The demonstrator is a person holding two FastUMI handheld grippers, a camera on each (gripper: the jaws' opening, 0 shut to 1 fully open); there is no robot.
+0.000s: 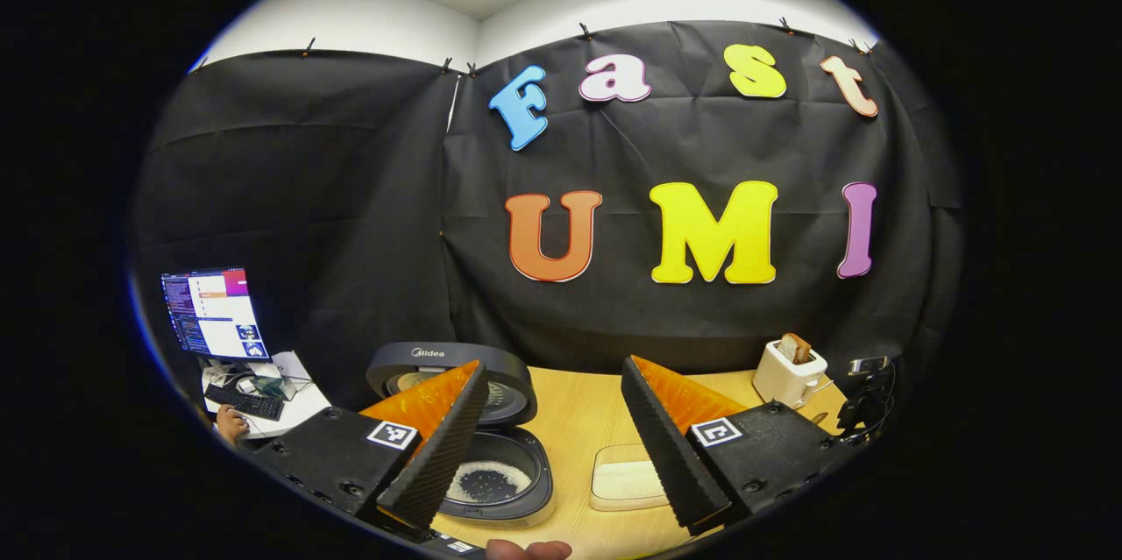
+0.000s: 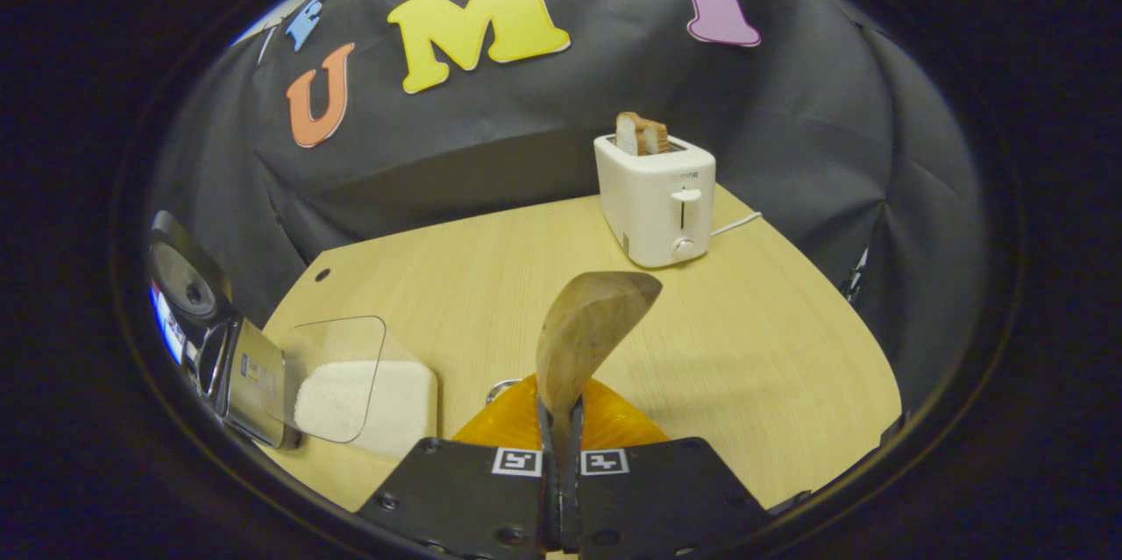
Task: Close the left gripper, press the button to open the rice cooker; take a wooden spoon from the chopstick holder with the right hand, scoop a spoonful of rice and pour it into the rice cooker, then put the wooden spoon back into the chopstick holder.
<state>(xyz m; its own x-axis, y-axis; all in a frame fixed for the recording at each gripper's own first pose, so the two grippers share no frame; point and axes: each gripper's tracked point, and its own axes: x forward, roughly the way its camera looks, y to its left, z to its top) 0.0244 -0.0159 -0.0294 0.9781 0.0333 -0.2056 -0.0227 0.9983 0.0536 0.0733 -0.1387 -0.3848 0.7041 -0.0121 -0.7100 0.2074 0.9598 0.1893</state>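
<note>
A: Item one, left hand-held gripper (image 1: 554, 428). Condition?
B: Fingers (image 1: 438, 450) spread wide apart, gripping nothing, raised above the surface and angled slightly downward. A fingertip of the person's hand (image 1: 528, 549) shows at the lower edge of the left gripper view.
A: Item two, right hand-held gripper (image 2: 561, 428)?
B: Fingers drawn nearly together, both pressing on the handle of a wooden spoon (image 2: 585, 332), whose bowl rises forward and upward. Held above the surface, tilted downward.
</note>
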